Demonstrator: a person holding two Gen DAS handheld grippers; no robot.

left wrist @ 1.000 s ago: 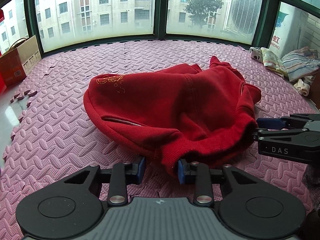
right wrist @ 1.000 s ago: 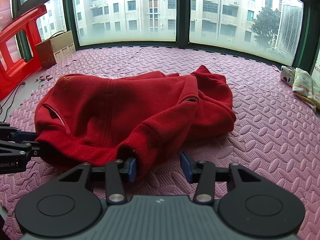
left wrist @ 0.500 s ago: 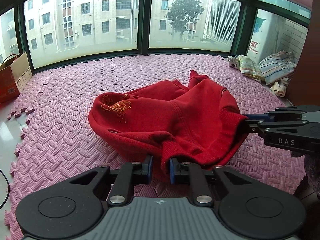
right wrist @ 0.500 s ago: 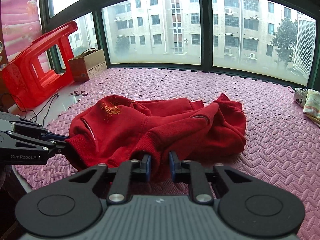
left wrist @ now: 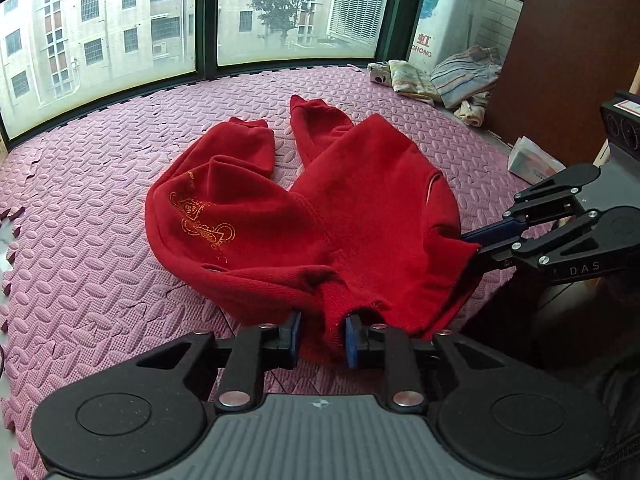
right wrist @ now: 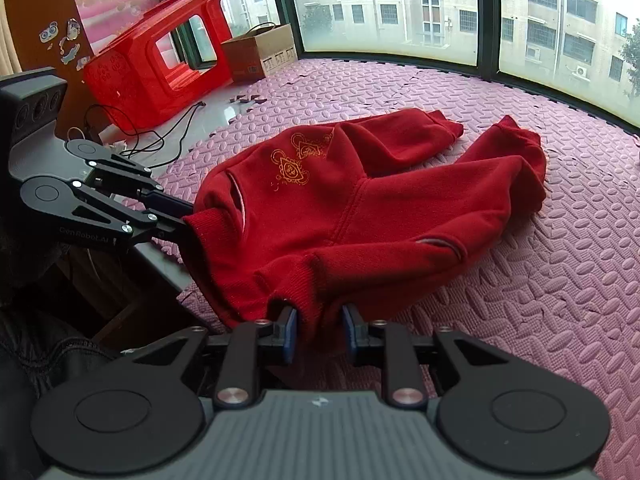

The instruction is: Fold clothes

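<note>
Both hand-held grippers, left (left wrist: 321, 334) and right (right wrist: 318, 332), pinch the waistband of the red pants (left wrist: 320, 216), which drape over the pink foam mat (left wrist: 100, 240); a cardboard box (right wrist: 260, 52) sits beyond, contents unseen

- Left gripper (left wrist: 321, 336): black linkages, blue pads, silver screws, ribbed grey housing.
- Right gripper (right wrist: 318, 334): built alike ("DAS" is printed on one side).

Red trousers (left wrist: 360, 216) with gold embroidery (left wrist: 202, 224) near the waistband. Waist end raised, legs spread flat on pink mat (left wrist: 100, 208).
</note>
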